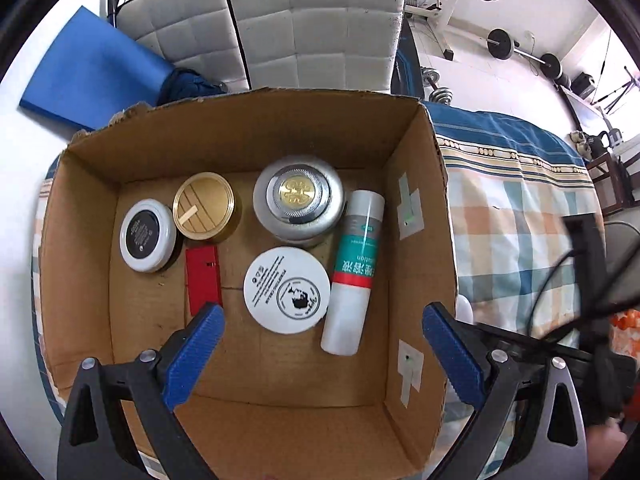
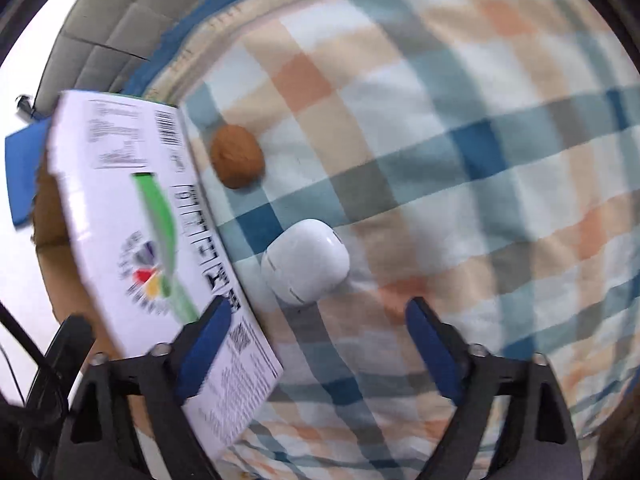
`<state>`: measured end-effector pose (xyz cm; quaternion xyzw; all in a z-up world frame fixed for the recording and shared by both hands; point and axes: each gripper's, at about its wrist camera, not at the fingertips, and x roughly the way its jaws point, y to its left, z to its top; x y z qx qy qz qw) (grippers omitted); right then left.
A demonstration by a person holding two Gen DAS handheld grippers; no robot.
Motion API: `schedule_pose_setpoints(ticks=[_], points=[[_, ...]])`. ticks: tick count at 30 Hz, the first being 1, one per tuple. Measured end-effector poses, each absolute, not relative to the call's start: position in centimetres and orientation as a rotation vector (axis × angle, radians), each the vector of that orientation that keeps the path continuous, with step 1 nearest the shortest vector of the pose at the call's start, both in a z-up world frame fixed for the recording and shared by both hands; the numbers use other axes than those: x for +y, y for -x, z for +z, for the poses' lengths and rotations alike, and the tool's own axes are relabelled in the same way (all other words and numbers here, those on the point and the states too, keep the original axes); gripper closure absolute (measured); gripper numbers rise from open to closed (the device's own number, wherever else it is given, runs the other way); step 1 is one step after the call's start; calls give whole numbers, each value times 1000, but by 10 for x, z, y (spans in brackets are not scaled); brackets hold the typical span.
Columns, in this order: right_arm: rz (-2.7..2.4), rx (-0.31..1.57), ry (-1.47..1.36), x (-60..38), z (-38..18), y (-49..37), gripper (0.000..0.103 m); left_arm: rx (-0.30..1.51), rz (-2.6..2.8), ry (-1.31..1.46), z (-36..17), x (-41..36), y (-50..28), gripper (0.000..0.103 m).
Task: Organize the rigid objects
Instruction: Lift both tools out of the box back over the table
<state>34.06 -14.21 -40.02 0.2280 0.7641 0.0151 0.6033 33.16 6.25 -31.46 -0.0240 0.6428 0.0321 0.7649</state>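
Left gripper: spread wide, empty, above the cardboard box.
Box contents: silver jar, gold-lidded jar, black-topped white tin, red card, white round tin, and a white bottle lying on its side along the right wall.
Right gripper: fingers apart, holding nothing, over the checked bedspread.
White case: on the bedspread just beside the box's printed outer wall.
Brown lump: blurred, possibly a walnut, near the same wall.

Left tongs and right tongs agape.
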Motion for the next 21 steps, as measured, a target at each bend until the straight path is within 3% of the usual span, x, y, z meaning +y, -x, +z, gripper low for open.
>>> schedule_pose_setpoints(ticks=[7,17,21], points=[[15,1748,-577,-127,-427,-341,46,1372,78,-4,-307,56,-342,2],[-51,1657,-353,-179,-394,-331,47,1345,62,22,-301,52,-346,1],[-131,1701,-300,-218,-409,-327,45,1345,78,80,-305,54,-353,1]])
